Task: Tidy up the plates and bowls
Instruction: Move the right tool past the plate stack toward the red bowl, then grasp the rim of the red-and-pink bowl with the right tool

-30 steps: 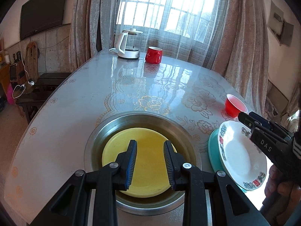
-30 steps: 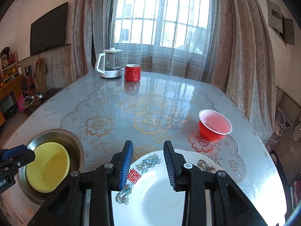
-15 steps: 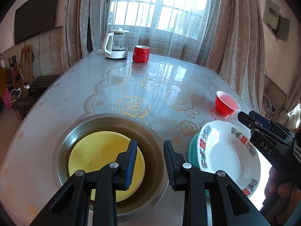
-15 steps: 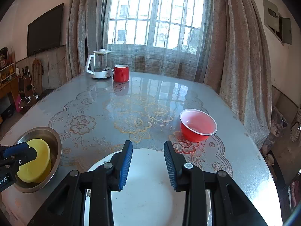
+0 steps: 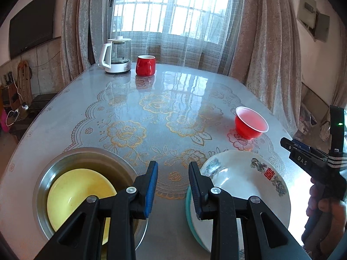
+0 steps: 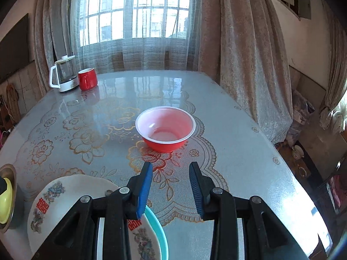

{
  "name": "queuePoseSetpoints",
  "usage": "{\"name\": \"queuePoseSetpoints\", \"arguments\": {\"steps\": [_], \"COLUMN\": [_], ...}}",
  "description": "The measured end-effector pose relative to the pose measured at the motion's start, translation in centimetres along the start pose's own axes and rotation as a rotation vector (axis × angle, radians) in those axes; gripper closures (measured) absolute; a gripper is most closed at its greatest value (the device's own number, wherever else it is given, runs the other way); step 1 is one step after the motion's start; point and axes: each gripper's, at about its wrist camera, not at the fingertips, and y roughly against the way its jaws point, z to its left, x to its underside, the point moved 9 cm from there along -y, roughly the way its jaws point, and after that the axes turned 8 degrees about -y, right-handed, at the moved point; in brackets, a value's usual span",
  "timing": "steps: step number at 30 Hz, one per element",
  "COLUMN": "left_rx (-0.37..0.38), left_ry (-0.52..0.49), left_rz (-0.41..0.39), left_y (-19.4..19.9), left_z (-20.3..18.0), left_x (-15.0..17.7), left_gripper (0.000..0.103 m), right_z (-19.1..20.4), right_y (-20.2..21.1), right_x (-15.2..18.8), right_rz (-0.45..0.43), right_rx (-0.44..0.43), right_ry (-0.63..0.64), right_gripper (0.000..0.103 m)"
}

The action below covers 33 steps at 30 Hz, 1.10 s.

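A steel bowl [image 5: 71, 153] holding a yellow plate [image 5: 80, 190] sits near the table's front left. To its right, a white flowered plate [image 5: 245, 182] lies on a teal plate [image 5: 189, 208]. A red bowl [image 5: 251, 123] stands alone farther back on the right. My left gripper [image 5: 172, 186] hovers open over the bare cloth between the steel bowl and the plate stack, with nothing in its jaws. My right gripper [image 6: 170, 188] is open and empty, pointing straight at the red bowl [image 6: 166, 127], with the white plate [image 6: 71, 205] and teal plate [image 6: 158, 227] at its lower left.
A glass kettle [image 5: 117, 56] and a red mug [image 5: 145, 65] stand at the table's far end by the curtained window. The table [image 5: 184, 91] carries a glossy flowered cloth. A hand [image 5: 325, 205] holds the right gripper at the right edge.
My left gripper slid right, from over the yellow plate to the gap beside the plate stack. My right gripper swung right, off the white plate, and now faces the red bowl.
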Motion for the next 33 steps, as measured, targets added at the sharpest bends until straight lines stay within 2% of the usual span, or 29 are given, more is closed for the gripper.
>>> {"name": "queuePoseSetpoints", "arguments": {"steps": [2, 8, 18, 33], "left_rx": [0.007, 0.027, 0.053, 0.023], "left_ry": [-0.012, -0.052, -0.133, -0.159], "left_rz": [0.005, 0.004, 0.005, 0.028], "left_y": [-0.6, -1.7, -2.5, -4.0], "left_z": [-1.0, -3.9, -8.2, -10.8], "left_x": [-0.3, -1.9, -3.1, -3.7], "left_gripper": [0.073, 0.073, 0.073, 0.072], "right_z": [-0.3, -2.7, -5.1, -6.4], "right_y": [-0.1, -0.9, 1.3, 0.1], "right_x": [0.1, -0.4, -2.6, -3.3], "right_rz": [-0.001, -0.017, -0.158, -0.153], "right_rx": [-0.007, 0.044, 0.108, 0.077], "right_ry": [0.006, 0.023, 0.037, 0.055], "right_gripper": [0.068, 0.068, 0.068, 0.067]}}
